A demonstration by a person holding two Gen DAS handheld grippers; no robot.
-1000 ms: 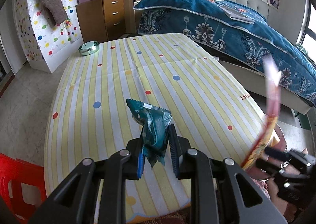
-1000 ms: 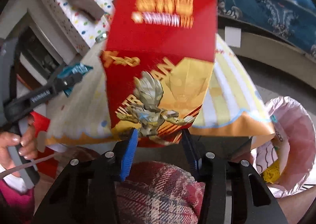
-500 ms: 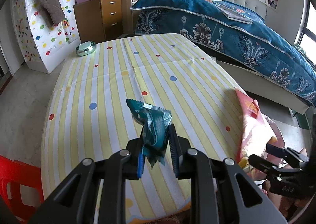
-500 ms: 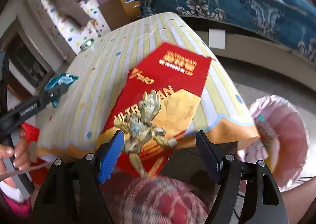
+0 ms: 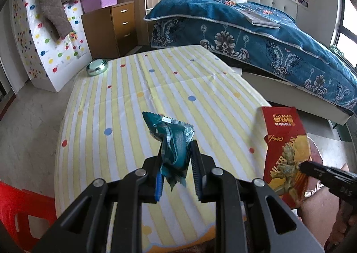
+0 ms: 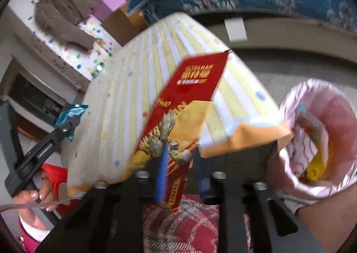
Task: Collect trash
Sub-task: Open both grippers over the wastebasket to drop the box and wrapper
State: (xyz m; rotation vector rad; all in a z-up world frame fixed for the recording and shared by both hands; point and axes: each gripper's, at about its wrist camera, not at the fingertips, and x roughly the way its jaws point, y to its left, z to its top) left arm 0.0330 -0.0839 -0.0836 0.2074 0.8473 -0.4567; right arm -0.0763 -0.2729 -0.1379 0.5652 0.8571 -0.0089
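Note:
My left gripper (image 5: 176, 170) is shut on a teal snack wrapper (image 5: 173, 141) and holds it above the near part of the striped table (image 5: 178, 88). My right gripper (image 6: 180, 163) is shut on a red Ultraman packet (image 6: 187, 97), held beside the table's near right corner. The packet also shows in the left wrist view (image 5: 284, 150). A bin with a pink bag (image 6: 321, 139) stands on the floor to the right of the packet, with trash inside. The left gripper and the wrapper (image 6: 70, 116) show at the left of the right wrist view.
A small round green tin (image 5: 97, 66) sits at the table's far left corner. A bed with a blue cover (image 5: 256, 30) stands behind the table, a wooden drawer unit (image 5: 111, 27) at the back left. A red stool (image 5: 20, 215) is at the near left.
My right gripper opened half a second ago and has closed on the red packet again. The packet has swung toward the table corner near the bin. The left gripper has barely moved.

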